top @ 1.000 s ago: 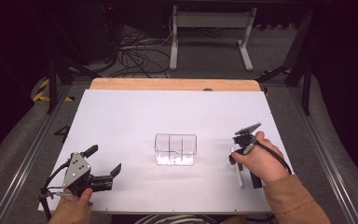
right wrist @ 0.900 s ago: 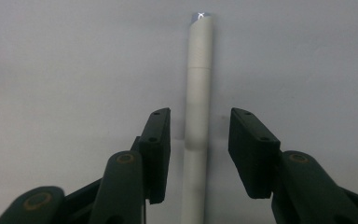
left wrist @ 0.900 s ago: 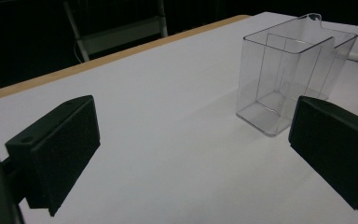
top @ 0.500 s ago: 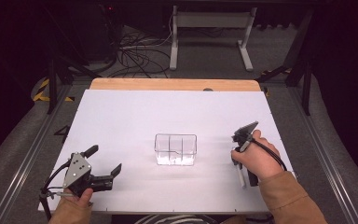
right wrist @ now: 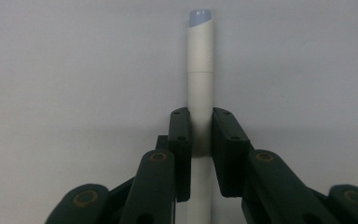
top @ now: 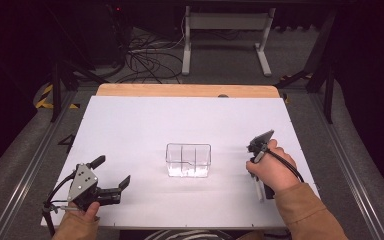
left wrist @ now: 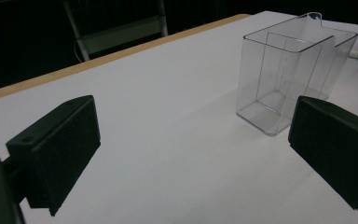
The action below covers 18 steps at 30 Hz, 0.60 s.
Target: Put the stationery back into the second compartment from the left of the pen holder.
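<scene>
One white pen (right wrist: pixel 200 84), lying flat on the table (top: pixel 145 125) with its long axis running straight out between the jaws, is pinched mid-barrel by the right tongs (right wrist: pixel 200 140), apparently firmly, right of the clear box (top: pixel 188 160), while the left tongs (top: pixel 111 176) are held spread.

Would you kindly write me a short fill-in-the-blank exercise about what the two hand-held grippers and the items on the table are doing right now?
1. The right hand-held gripper is shut on a white ____.
2. The left hand-held gripper has its jaws ____.
3. The clear plastic container between them holds ____.
4. The white table carries the container standing ____.

Missing words: pen; open; nothing; upright
</scene>
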Each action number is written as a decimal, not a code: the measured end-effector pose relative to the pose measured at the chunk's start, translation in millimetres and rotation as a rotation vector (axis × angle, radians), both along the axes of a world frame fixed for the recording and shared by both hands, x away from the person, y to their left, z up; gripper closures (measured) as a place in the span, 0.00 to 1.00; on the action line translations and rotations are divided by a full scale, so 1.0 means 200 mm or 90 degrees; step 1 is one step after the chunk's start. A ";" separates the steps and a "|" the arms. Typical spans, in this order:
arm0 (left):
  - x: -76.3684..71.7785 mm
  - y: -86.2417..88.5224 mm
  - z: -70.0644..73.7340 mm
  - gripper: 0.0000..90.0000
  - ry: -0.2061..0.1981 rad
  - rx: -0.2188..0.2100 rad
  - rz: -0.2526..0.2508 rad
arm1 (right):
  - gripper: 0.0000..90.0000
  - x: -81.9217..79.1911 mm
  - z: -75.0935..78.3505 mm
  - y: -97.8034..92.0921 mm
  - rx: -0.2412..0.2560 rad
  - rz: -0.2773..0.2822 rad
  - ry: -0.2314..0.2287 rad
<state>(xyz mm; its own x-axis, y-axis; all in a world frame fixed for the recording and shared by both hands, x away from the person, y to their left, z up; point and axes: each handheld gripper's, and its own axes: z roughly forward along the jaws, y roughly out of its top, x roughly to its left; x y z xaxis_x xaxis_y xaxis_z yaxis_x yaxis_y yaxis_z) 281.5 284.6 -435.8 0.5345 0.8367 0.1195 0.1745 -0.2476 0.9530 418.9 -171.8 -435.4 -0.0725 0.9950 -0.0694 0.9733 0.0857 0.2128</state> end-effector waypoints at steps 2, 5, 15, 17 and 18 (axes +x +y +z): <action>0.00 0.00 0.00 0.03 0.000 -0.001 0.000 | 0.88 0.00 0.00 0.00 0.000 0.001 0.000; 0.00 0.00 0.00 0.03 -0.001 -0.001 0.000 | 0.88 0.00 0.00 0.00 0.006 -0.002 -0.003; 0.00 0.00 0.00 0.03 -0.001 -0.001 0.001 | 0.88 -0.04 0.10 -0.04 0.035 0.029 -0.076; 0.00 0.00 0.00 0.03 -0.001 0.000 0.000 | 0.88 -0.05 0.13 -0.04 0.043 0.046 -0.104; 0.00 0.00 0.00 0.03 -0.002 0.001 0.000 | 0.88 -0.06 0.15 -0.04 0.049 0.053 -0.115</action>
<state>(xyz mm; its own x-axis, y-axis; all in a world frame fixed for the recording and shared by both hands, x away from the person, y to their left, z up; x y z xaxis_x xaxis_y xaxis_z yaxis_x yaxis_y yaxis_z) 281.7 284.6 -435.8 0.5341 0.8366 0.1222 0.1720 -0.2490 0.9531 407.3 -180.6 -404.9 -0.1476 0.9890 -0.0132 0.9089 0.1409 0.3926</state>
